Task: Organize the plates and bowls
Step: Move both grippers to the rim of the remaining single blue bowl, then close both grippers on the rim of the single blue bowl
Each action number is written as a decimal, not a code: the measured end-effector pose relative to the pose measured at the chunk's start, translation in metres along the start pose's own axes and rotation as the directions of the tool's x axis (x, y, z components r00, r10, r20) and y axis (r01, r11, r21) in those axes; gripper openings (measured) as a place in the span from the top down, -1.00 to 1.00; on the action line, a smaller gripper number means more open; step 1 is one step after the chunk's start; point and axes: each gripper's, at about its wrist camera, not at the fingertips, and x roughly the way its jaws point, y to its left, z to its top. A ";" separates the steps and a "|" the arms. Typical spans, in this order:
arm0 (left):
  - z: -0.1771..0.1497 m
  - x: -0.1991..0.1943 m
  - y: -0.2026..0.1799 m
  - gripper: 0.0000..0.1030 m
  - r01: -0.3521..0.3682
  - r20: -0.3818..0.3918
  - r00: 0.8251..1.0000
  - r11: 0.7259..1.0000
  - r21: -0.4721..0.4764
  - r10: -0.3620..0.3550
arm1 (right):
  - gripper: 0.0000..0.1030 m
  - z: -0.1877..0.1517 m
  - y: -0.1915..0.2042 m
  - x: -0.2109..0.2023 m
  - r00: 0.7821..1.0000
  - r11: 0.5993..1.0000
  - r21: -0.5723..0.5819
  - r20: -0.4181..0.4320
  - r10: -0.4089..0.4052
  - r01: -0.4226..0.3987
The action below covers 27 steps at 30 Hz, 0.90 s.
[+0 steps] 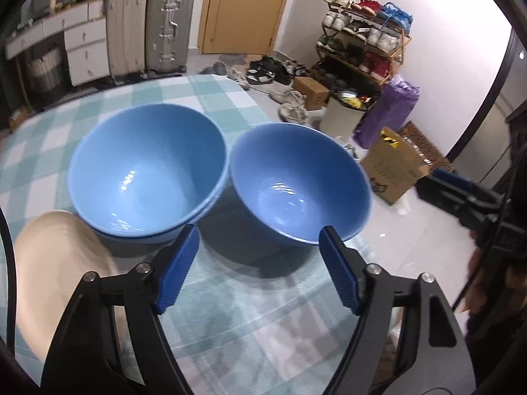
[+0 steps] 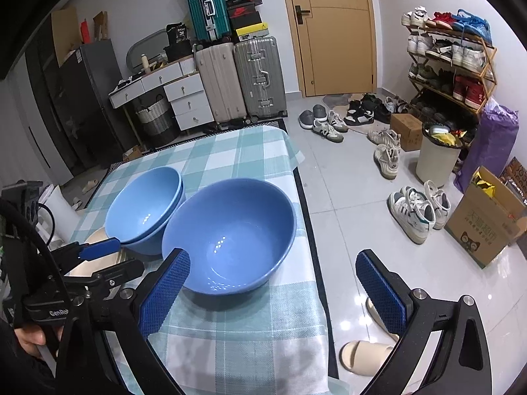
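Bowls [image 1: 299,184], glossy plain blue

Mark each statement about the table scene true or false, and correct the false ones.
1. Two blue bowls are nested on the left. True: the nested bowls sit beside the single blue bowl.
2. The single bowl holds soup. False: it is empty.
3. The tablecloth is plain red. False: teal and white check.
4. The right claw is open. True.
5. The left claw grips a plate. False: it is open, holding nothing; the beige plate lies beside it.
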 end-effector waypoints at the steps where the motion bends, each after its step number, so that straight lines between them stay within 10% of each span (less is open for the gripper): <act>1: 0.000 0.002 0.000 -0.35 0.010 -0.007 1.000 1.000 -0.004 -0.010 | -0.99 0.000 -0.001 0.002 1.000 1.000 0.000 -0.003 -0.003 0.003; 18: 0.010 0.064 0.001 -0.18 -0.016 -0.066 0.998 0.997 -0.075 0.011 | -0.96 0.002 -0.014 0.056 0.999 1.000 0.011 -0.046 0.000 0.001; 27: 0.019 0.095 0.012 -0.13 0.003 -0.087 0.996 0.995 -0.100 -0.011 | -0.40 0.009 -0.016 0.093 0.996 1.000 0.009 -0.088 0.021 -0.021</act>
